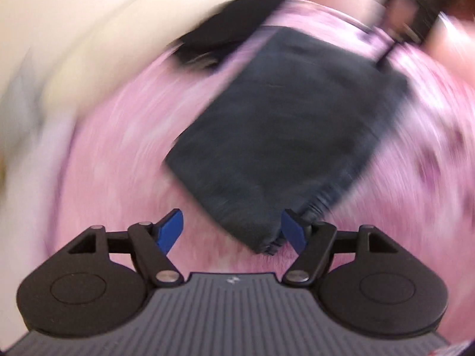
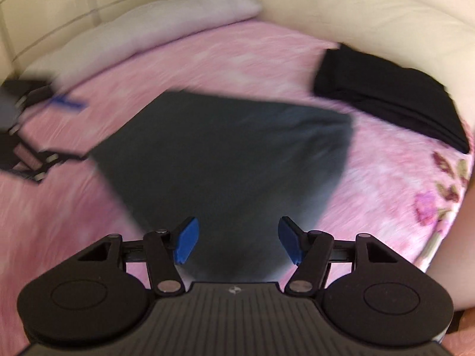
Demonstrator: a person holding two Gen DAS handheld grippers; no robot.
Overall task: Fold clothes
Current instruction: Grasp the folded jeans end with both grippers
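We are looking at a dark grey folded garment (image 2: 231, 148) lying flat on the pink fuzzy bedspread (image 2: 207, 53), its surface smooth, its outline blurred. In the right wrist view it is sitting skewed, one corner pointing toward us; we cannot tell its long axis. A black folded pile (image 2: 389, 98) is resting well apart by the cream headboard (image 2: 371, 9). Our left gripper (image 1: 231, 231) and right gripper (image 2: 237, 240) are both hovering with jaws partly spread, gripping nothing.
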